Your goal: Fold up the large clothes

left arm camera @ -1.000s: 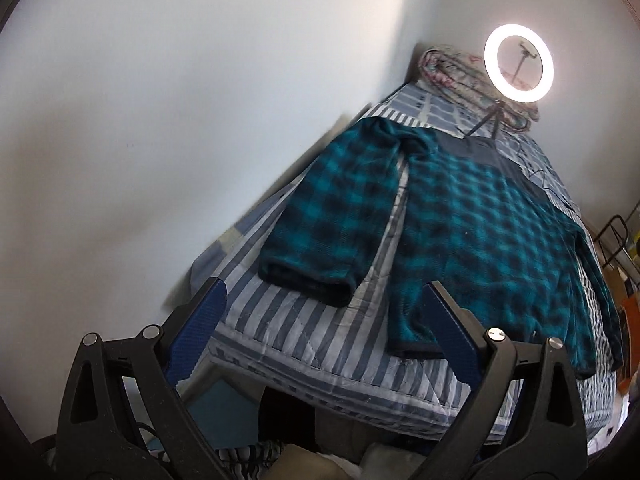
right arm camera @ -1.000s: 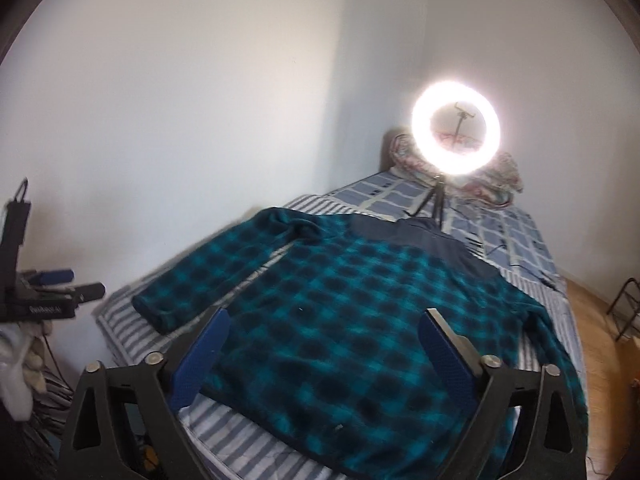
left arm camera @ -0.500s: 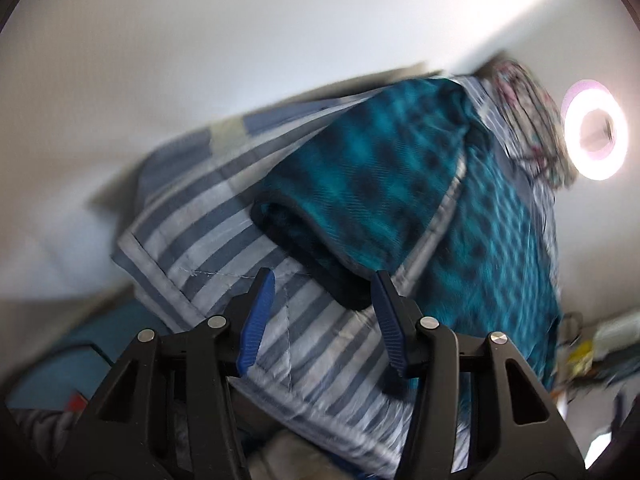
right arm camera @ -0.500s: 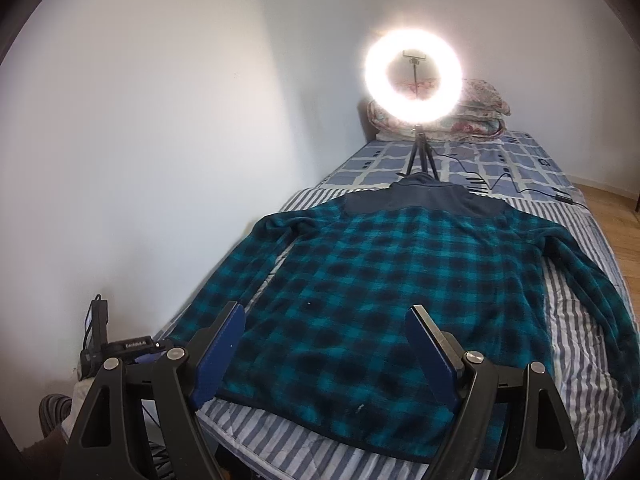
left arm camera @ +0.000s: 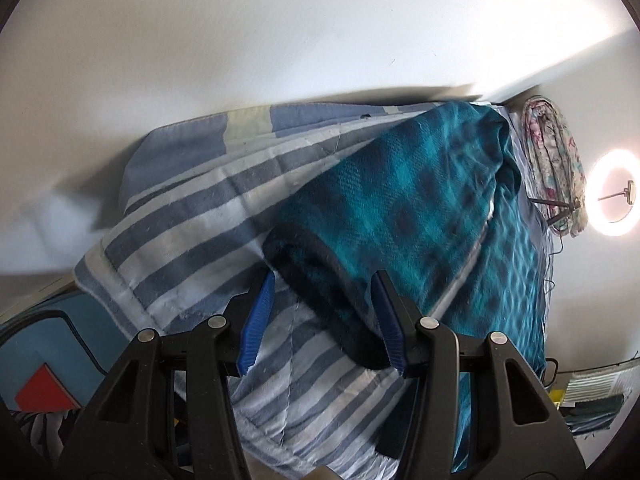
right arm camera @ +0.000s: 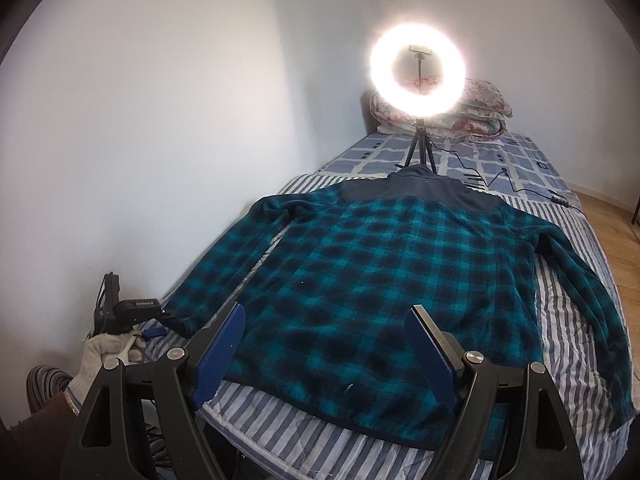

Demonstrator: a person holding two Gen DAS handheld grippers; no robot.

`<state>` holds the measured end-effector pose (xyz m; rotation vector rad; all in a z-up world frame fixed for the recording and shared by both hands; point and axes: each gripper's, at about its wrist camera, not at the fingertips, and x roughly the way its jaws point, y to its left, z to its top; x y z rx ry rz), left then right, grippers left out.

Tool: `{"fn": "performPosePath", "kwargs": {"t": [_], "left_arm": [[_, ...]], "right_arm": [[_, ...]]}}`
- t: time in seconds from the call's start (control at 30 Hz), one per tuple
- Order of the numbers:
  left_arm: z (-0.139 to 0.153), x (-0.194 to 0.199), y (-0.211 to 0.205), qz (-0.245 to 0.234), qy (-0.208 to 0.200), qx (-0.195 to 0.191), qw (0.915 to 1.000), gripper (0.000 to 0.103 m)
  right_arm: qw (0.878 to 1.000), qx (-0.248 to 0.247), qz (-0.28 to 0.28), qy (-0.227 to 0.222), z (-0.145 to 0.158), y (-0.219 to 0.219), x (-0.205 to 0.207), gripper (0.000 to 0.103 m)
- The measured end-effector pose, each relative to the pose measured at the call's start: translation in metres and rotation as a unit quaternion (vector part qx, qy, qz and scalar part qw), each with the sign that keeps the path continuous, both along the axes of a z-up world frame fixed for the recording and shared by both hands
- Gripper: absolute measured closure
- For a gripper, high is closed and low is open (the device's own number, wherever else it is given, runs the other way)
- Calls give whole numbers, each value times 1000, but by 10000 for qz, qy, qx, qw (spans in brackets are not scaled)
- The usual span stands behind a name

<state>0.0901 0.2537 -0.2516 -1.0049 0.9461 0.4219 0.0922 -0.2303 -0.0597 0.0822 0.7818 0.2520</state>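
Observation:
A teal and black plaid fleece jacket [right arm camera: 392,280] lies spread flat, back up, on a striped blanket [right arm camera: 280,420] on the bed, with a dark navy collar toward the ring light. My left gripper [left arm camera: 322,312] is open, its jaws either side of the dark cuff of the left sleeve [left arm camera: 320,280], close to the fabric. My right gripper [right arm camera: 324,344] is open wide and empty, just above the jacket's bottom hem [right arm camera: 320,412]. The left gripper also shows in the right wrist view [right arm camera: 132,312], by the sleeve end.
A lit ring light [right arm camera: 418,76] on a tripod stands on the bed past the collar, with a cable [right arm camera: 520,188] trailing right. A folded floral quilt [right arm camera: 480,116] lies at the head. A white wall [right arm camera: 140,140] runs along the left; wooden floor [right arm camera: 616,232] lies right.
My left gripper has swung down and in toward the left sleeve cuff, and its jaws have narrowed. My right gripper has shifted to face the jacket's hem squarely, and its jaws have narrowed slightly.

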Motion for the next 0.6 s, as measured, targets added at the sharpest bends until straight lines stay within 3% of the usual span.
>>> {"fn": "performPosePath", "kwargs": {"t": [0.07, 0.1, 0.13, 0.17, 0.27, 0.33, 0.4, 0.5, 0.6], "left_arm": [[0, 5, 1, 26, 23, 57, 10000, 53], [1, 6, 1, 53, 46, 100, 9999, 64], [2, 10, 1, 49, 89, 185, 9998, 83], [3, 13, 0, 9, 113, 239, 9997, 92], [13, 20, -7, -96, 1, 448, 9990, 94], [29, 26, -18, -319, -150, 751, 9966, 94], [52, 33, -37, -681, -326, 1187, 9901, 95], [90, 40, -71, -1265, -630, 1803, 9734, 95], [116, 43, -100, -1866, -899, 2094, 9557, 95]], "right_arm": [[10000, -23, 52, -6, 0, 3, -2, 19], [10000, -28, 63, 2, -1, 4, -1, 19], [10000, -29, 71, 16, -2, 5, -1, 18], [10000, -28, 74, 39, -3, 6, 0, 19], [9999, -57, 47, 97, -6, 6, 2, 19], [9998, -91, 19, 148, -8, 4, 4, 19], [9996, -146, 0, 229, -10, 3, 6, 26], [9989, -171, -61, 429, -15, -3, 14, 30], [9975, 18, -126, 698, -17, -11, 27, 35]]}}
